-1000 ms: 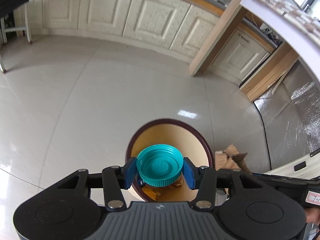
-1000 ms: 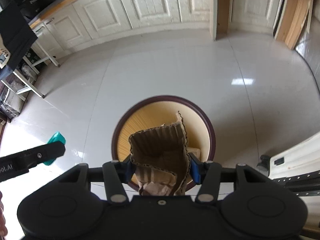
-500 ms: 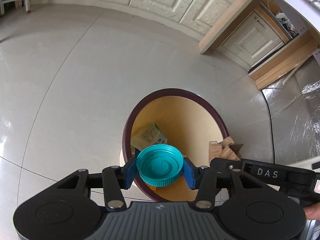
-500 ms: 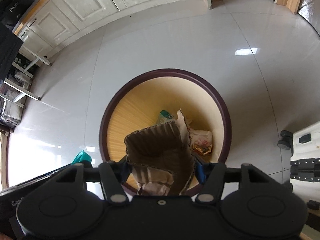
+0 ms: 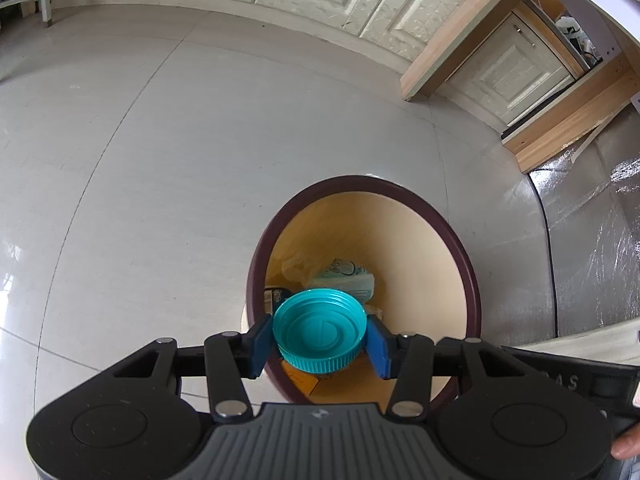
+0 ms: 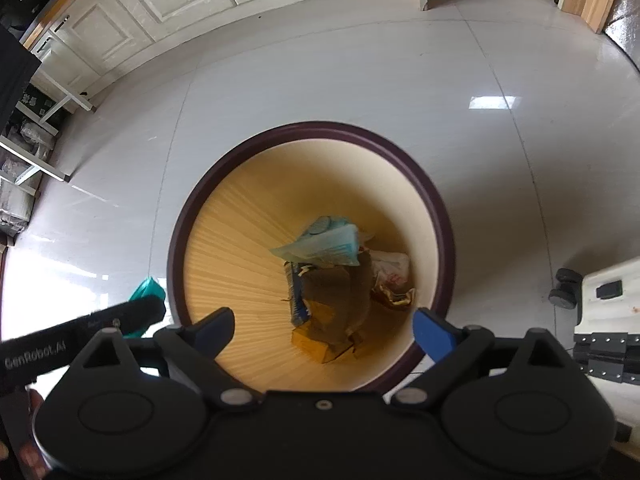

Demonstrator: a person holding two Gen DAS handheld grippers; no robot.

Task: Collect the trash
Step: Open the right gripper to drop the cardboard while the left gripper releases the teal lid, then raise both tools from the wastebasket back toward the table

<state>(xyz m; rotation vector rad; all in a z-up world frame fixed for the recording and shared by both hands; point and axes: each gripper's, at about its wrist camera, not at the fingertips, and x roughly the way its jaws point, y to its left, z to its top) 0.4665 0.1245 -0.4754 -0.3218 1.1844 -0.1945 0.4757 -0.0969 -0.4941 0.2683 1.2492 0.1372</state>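
Cardboard (image 6: pixel 340 312) has left the right gripper (image 6: pixel 324 330) and lies in the bin (image 6: pixel 440 216) among wrappers; those jaws now gape wide, empty. Left gripper (image 5: pixel 320 340) pinches the teal cap (image 5: pixel 320 334) (hollow side up) over the bin's near-left rim, above white floor (image 5: pixel 180 160).

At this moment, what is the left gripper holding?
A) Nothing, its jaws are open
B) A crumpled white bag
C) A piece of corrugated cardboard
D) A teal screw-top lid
D: the left gripper has its blue pads closed on either side of the teal lid, held above the mouth of the trash bin.
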